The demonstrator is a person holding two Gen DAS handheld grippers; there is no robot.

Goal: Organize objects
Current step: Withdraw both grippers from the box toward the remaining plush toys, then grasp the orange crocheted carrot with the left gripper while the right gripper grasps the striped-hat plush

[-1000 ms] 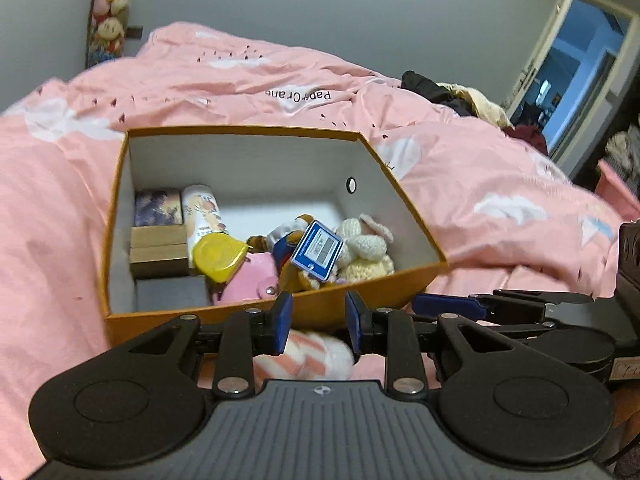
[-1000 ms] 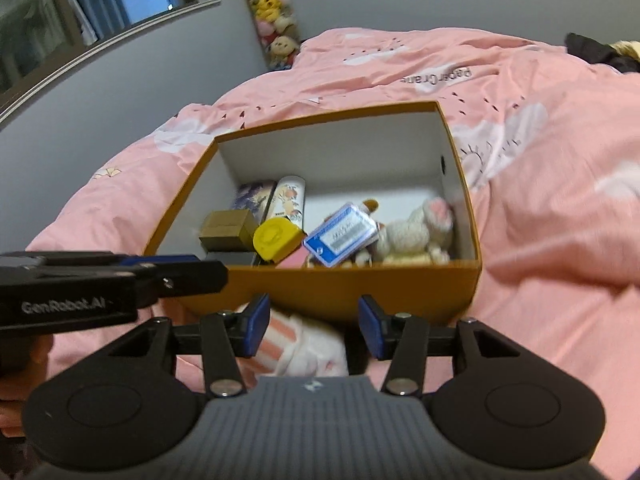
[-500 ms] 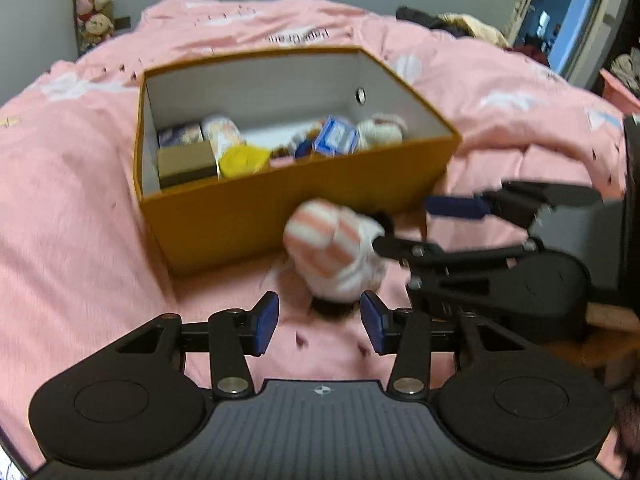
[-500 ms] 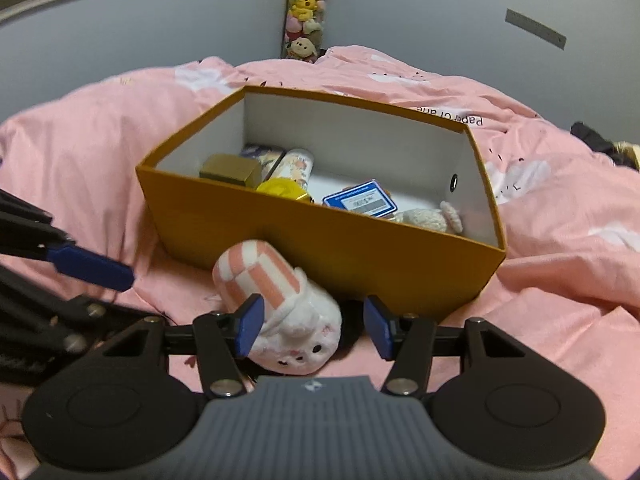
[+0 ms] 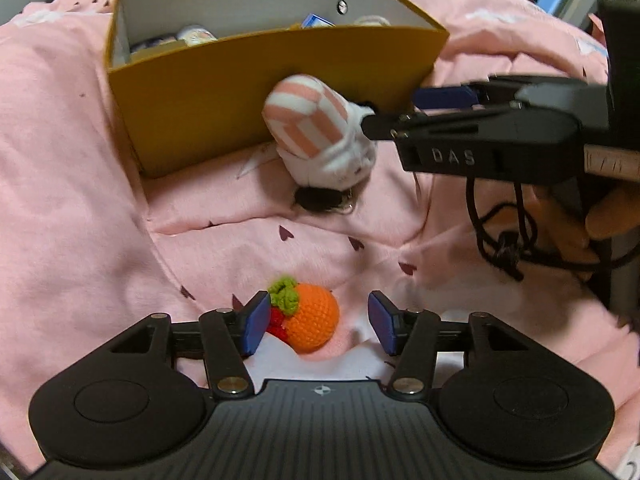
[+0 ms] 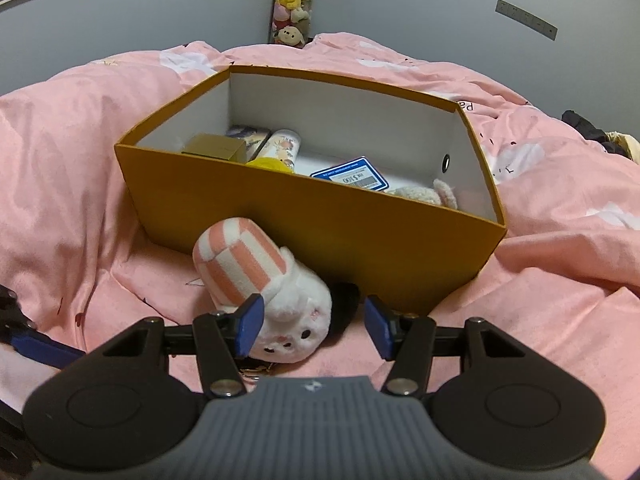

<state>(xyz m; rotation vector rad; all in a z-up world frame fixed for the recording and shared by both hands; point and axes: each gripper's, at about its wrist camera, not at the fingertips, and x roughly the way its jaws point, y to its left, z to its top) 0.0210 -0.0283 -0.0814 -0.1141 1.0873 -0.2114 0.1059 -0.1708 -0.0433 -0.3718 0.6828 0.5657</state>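
A crochet orange [image 5: 314,320] with a green leaf lies on the pink duvet between the jaws of my left gripper [image 5: 319,327], close to the left pad. Those jaws are opening and do not press on it. A plush toy [image 6: 260,280] in a pink-and-white striped hat leans against the front wall of the mustard box [image 6: 320,232]. Its face lies between the jaws of my right gripper [image 6: 313,326], which is open, with the right pad clear of it. In the left wrist view the right gripper [image 5: 390,112] reaches the plush toy [image 5: 316,132] from the right.
The box [image 5: 200,92] holds a small brown carton [image 6: 216,148], a printed tube [image 6: 284,146], a blue-edged card [image 6: 352,176] and a cream plush [image 6: 424,194]. A dark keyring item [image 5: 318,200] lies under the striped toy. A person's hand [image 5: 612,216] holds the right gripper. Rumpled pink duvet all around.
The left gripper has drawn back and sunk from the box; its jaws have widened and the crochet orange is now between them. The right gripper has sunk onto the striped plush and opened slightly.
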